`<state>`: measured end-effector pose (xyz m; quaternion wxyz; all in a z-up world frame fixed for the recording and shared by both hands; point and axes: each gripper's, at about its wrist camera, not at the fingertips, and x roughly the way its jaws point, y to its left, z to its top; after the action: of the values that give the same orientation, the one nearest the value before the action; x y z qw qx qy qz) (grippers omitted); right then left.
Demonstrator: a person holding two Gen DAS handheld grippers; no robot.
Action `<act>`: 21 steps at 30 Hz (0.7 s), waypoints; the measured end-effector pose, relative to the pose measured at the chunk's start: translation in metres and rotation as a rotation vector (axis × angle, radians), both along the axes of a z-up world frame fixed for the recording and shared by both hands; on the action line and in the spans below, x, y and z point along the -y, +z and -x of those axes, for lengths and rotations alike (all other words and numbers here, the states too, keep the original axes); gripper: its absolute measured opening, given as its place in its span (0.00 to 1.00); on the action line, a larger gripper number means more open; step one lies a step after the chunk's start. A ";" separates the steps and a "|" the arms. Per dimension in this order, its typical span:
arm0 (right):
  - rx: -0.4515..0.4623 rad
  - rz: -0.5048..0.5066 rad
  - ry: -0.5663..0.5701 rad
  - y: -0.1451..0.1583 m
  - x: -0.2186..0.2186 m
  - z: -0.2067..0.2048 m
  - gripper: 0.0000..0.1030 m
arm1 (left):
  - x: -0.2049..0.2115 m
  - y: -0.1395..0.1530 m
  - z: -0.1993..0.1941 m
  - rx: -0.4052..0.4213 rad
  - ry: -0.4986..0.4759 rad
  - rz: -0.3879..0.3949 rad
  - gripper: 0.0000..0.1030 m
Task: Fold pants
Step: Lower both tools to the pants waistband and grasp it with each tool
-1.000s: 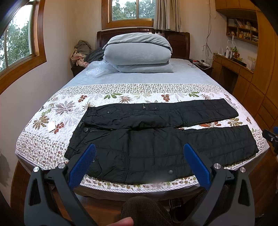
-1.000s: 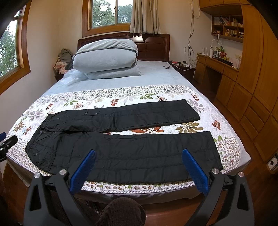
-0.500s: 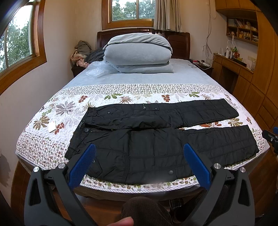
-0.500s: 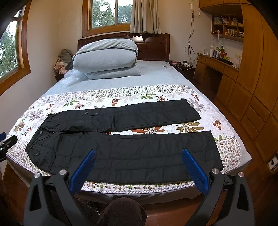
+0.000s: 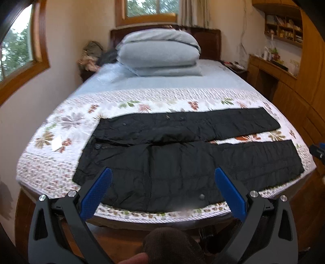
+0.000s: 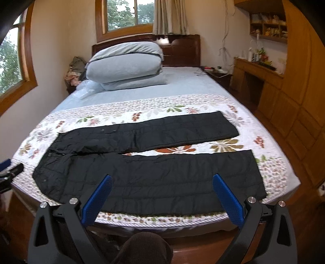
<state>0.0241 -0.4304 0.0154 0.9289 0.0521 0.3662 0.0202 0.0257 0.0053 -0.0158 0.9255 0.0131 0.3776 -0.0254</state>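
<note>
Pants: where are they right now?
The black pants lie flat across the foot of the bed on the floral quilt, waistband at left in both views, legs spread to the right, ahead of both open grippers; the folded grey duvet sits beyond.

A bed point(image 6: 203, 85) with a dark wooden headboard point(image 6: 180, 51) carries a pale blue sheet and, across its near half, a white quilt point(image 6: 142, 109) printed with leaves and flowers. A folded grey-blue duvet point(image 6: 126, 63) is stacked by the headboard, with crumpled clear plastic point(image 6: 86, 90) just beside it. A heap of clothes point(image 6: 75, 69) sits in the corner next to the bed. Two wood-framed windows point(image 5: 149, 10) show trees outside, one with a beige curtain point(image 6: 170, 16). A wooden desk point(image 6: 258, 71) and wall shelves point(image 6: 268, 26) stand along the right side, over a wood floor
</note>
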 end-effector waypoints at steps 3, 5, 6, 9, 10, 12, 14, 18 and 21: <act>-0.042 0.009 0.031 0.007 0.022 -0.044 0.97 | -0.008 -0.002 -0.034 -0.048 -0.073 0.001 0.98; -0.073 0.006 0.053 0.011 0.041 -0.079 0.97 | -0.020 -0.008 -0.073 -0.144 -0.105 0.017 0.98; -0.108 0.025 0.049 0.011 0.055 -0.106 0.97 | -0.027 -0.011 -0.091 -0.182 -0.122 0.040 0.98; -0.252 0.005 0.023 -0.004 0.100 -0.189 0.97 | -0.056 -0.029 -0.163 -0.340 -0.068 0.045 0.98; -0.304 -0.029 0.008 -0.013 0.117 -0.217 0.97 | -0.065 -0.036 -0.184 -0.387 -0.053 0.054 0.98; -0.383 -0.068 -0.032 -0.032 0.147 -0.262 0.97 | -0.090 -0.055 -0.236 -0.470 0.011 0.066 0.98; -0.439 -0.049 -0.083 -0.051 0.171 -0.299 0.97 | -0.111 -0.070 -0.275 -0.524 0.055 0.076 0.98; -0.547 -0.058 -0.132 -0.093 0.213 -0.362 0.97 | -0.147 -0.103 -0.342 -0.630 0.099 0.097 0.98; -0.592 -0.095 -0.135 -0.118 0.238 -0.396 0.97 | -0.169 -0.128 -0.377 -0.716 0.103 0.203 0.98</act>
<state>0.4201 -0.6681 -0.1022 0.7775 0.1233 0.6153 -0.0405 0.4024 0.1745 -0.1436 0.7317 -0.1075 0.6729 -0.0193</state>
